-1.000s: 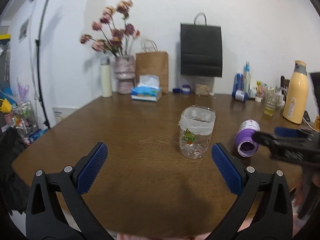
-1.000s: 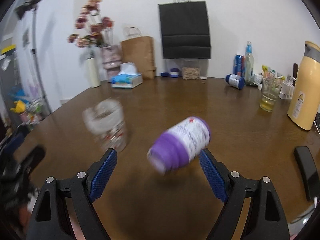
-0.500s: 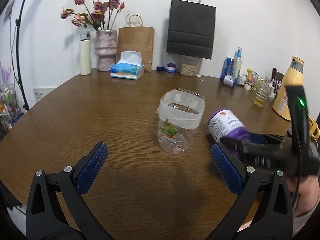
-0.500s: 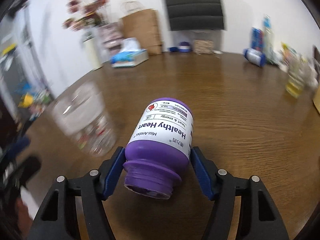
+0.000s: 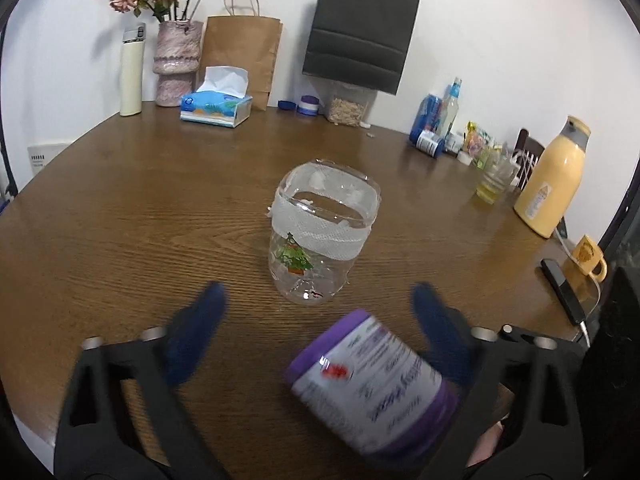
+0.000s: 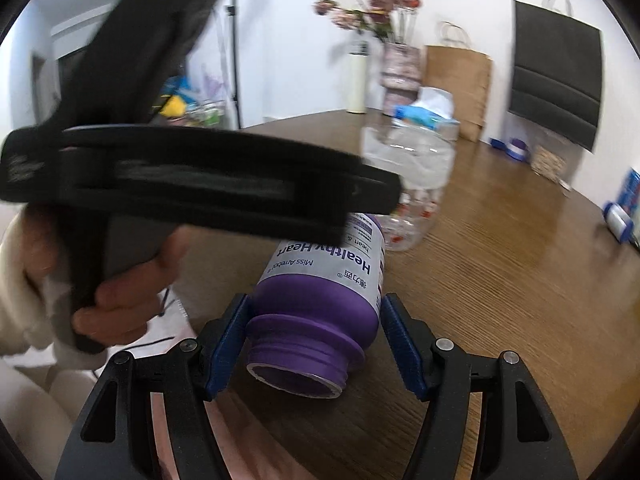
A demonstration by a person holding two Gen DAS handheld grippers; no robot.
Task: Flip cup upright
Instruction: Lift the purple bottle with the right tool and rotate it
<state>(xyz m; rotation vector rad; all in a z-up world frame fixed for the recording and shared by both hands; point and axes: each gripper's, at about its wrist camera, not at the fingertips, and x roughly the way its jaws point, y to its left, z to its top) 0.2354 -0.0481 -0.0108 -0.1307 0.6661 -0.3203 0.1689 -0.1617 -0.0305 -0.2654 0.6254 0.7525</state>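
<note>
A purple bottle [image 6: 320, 304] with a white "Healthy Heart" label lies tilted on its side, its open mouth toward the right wrist camera. My right gripper [image 6: 316, 346] is shut on it at the shoulder, low over the near table edge. In the left wrist view the bottle [image 5: 372, 384] appears blurred between my left gripper's [image 5: 316, 320] blue fingers [image 5: 196, 332], nearer the right one. The left gripper is open. A clear plastic cup [image 5: 324, 232] with a white band and a Christmas tree sticker stands on the table just beyond.
The left gripper tool [image 6: 200, 184], held by a hand [image 6: 120, 300], crosses above the bottle. On the brown table [image 5: 120, 220] stand a tissue box [image 5: 216, 106], a vase [image 5: 176, 64], paper bags, a yellow flask [image 5: 552, 184], a glass [image 5: 492, 184] and small bottles.
The right gripper has swung left with the bottle, bringing it between the left gripper's fingers. The left fingers are blurred and stand a little narrower than before.
</note>
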